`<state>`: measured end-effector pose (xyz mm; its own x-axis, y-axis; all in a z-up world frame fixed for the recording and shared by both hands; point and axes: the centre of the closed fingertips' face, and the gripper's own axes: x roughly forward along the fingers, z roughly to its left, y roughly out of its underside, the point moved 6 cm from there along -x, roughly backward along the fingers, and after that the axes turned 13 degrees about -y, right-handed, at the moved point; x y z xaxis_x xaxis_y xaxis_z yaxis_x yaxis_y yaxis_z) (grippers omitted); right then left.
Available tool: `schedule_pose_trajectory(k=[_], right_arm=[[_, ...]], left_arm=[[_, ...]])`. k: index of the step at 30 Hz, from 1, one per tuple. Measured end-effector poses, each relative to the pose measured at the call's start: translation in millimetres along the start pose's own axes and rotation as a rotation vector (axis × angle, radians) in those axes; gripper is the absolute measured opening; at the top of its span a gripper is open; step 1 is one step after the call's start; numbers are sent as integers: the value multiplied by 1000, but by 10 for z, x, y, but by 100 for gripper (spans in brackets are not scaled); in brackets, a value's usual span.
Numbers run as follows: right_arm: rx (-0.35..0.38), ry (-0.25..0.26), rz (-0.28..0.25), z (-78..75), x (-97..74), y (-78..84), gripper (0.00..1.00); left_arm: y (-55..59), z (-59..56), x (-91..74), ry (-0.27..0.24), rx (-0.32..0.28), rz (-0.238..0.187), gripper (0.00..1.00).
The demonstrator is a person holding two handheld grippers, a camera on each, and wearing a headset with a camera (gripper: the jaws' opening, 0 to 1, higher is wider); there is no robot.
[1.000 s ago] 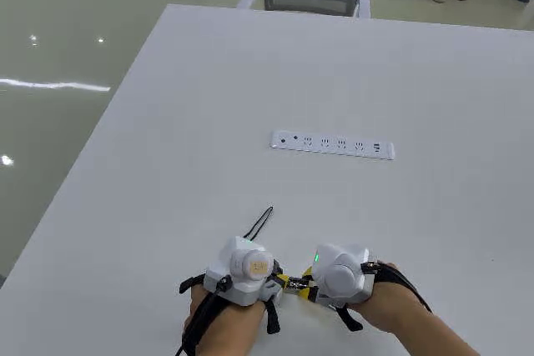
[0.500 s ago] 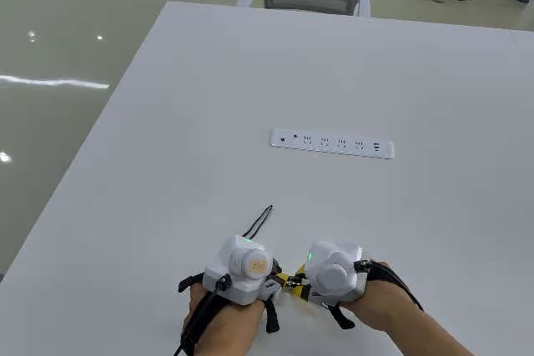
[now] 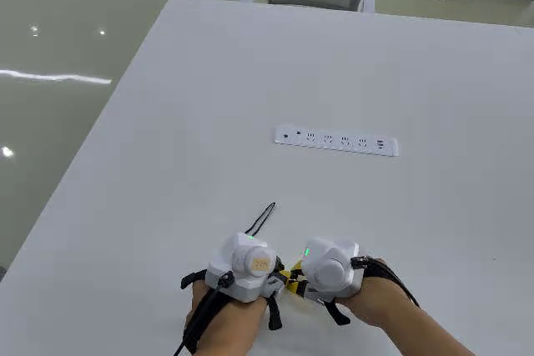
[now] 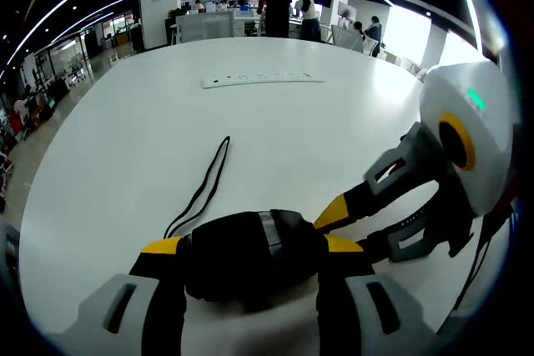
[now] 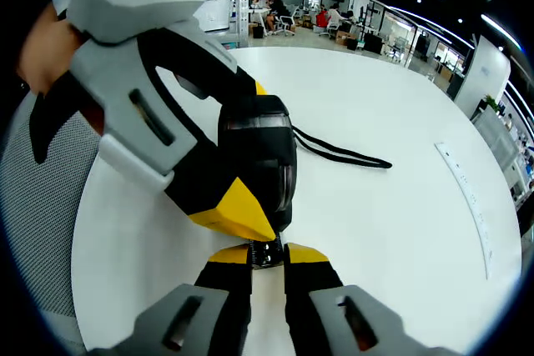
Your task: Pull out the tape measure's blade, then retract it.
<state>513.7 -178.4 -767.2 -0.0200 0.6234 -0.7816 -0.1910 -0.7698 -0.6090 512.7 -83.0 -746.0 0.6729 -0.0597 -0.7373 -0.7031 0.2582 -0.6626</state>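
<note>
Holding the tape measure low over the near edge of the surface, we have the left gripper with its jaws clamped on opposite sides of the black case. We judge this grip is there to anchor the case so it cannot follow the pull. The right gripper meets it from the right, jaws closed together on the small metal end hook at the case's mouth. Hardly any blade shows between hook and case, so we take the pull-out to be only beginning.

The mouth faces right, toward the right gripper, so we expect the blade's long axis to run left to right, roughly along the near edge. The black wrist strap trails from the case toward the far side and lies slack on the surface, off that line. The white power strip lies well apart, farther across the surface.
</note>
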Motion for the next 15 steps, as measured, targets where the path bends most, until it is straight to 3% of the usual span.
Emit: schedule_pose_trajectory(k=[15], right_arm=[[12,-13,-34,-13,49,-19,13]], left_arm=[[-1,-2,12,2,-1,-4,60]])
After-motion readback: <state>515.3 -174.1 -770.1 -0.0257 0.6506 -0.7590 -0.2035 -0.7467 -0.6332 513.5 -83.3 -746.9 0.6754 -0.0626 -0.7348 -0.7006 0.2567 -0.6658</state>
